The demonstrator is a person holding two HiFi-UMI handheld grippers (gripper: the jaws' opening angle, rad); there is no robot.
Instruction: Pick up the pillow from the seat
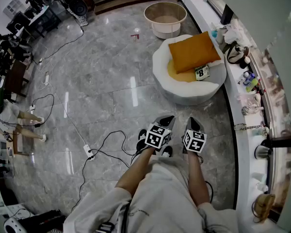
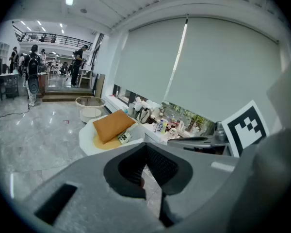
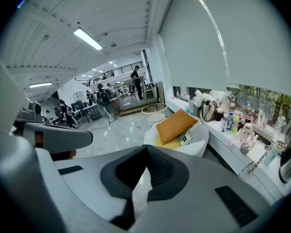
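An orange pillow [image 1: 193, 51] leans in a round white seat [image 1: 207, 91] at the upper right of the head view, on a yellow cushion. A small white card with a number [image 1: 202, 72] rests against the pillow's front. The pillow also shows in the left gripper view [image 2: 112, 125] and the right gripper view [image 3: 175, 124], some way ahead of both. My left gripper [image 1: 167, 119] and right gripper [image 1: 192, 122] are side by side close to my body, well short of the seat. Both are shut with nothing between the jaws [image 2: 145, 155] [image 3: 146, 153].
A round beige tub [image 1: 165, 18] stands on the marble floor beyond the seat. A long white sill [image 1: 252, 106] on the right carries a bag [image 1: 237, 52], bottles and a kettle [image 1: 264, 152]. Cables and a power strip [image 1: 89, 152] lie on the floor to the left. People stand far off.
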